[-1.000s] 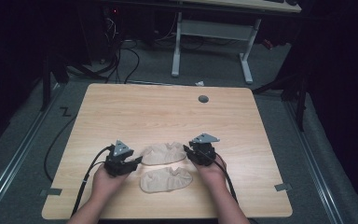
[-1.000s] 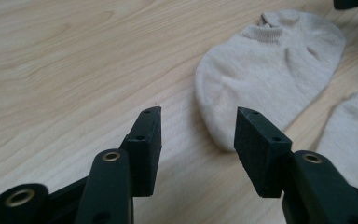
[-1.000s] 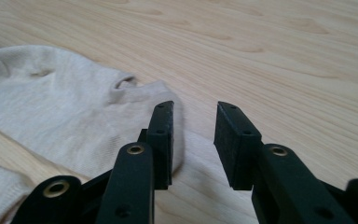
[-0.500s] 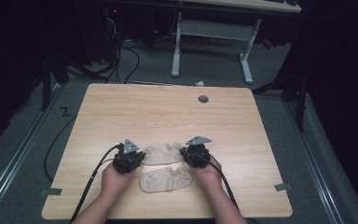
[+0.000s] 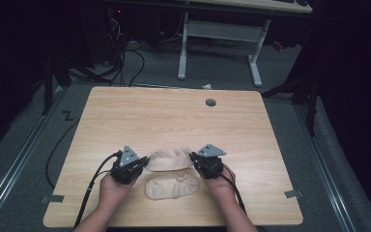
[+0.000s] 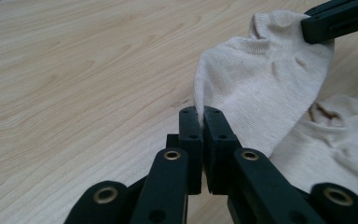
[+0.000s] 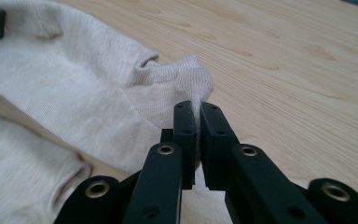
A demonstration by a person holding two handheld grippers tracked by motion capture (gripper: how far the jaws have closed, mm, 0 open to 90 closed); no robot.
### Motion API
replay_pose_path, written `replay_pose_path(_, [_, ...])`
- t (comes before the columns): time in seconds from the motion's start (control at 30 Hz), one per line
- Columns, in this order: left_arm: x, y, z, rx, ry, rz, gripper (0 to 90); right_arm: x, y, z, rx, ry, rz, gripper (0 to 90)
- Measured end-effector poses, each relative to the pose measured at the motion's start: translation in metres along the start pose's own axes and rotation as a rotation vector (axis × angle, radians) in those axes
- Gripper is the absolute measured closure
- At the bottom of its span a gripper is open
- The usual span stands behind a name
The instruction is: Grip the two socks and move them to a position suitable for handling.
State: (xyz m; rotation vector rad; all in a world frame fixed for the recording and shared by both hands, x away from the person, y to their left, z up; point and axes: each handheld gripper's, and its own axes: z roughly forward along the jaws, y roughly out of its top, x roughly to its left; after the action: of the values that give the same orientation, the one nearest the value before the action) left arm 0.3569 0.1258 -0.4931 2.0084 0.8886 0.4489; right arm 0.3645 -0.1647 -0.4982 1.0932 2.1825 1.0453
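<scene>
While the far sock (image 5: 168, 158) is strung between the two tools, its long axis runs from 9 o'clock to 3 o'clock across the counter (image 5: 174, 116) in the high view, and that line is what the next move hangs on. The left hand-held gripper (image 5: 142, 163) sits at the 9 o'clock end, its jaws having just closed onto a thin fold of the knit; in the left gripper view the cloth (image 6: 261, 88) rises from between the pressed-together tips toward 1 o'clock, where the other tool's black jaw pinches the far end. The right hand-held gripper (image 5: 193, 158) sits at the 3 o'clock end, its jaws likewise just closed on the fabric edge, which in the right gripper view (image 7: 121, 88) spreads away toward 10 o'clock. Each hand is therefore equally near its own end, and neither reaches across. A second sock (image 5: 173, 186) lies flat at 6 o'clock of the held one, just beside it and between the two hands. Carrying the held sock toward 6 o'clock with both ends kept level would likely lay it lengthwise over its partner.
</scene>
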Motion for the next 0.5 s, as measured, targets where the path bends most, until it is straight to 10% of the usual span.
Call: replay_pose_path(0.5, [-0.041,-0.021,-0.023,0.107,-0.095,0.036,87.0,0.025,-0.026,-0.046,0.005,0.06,-0.072,85.8])
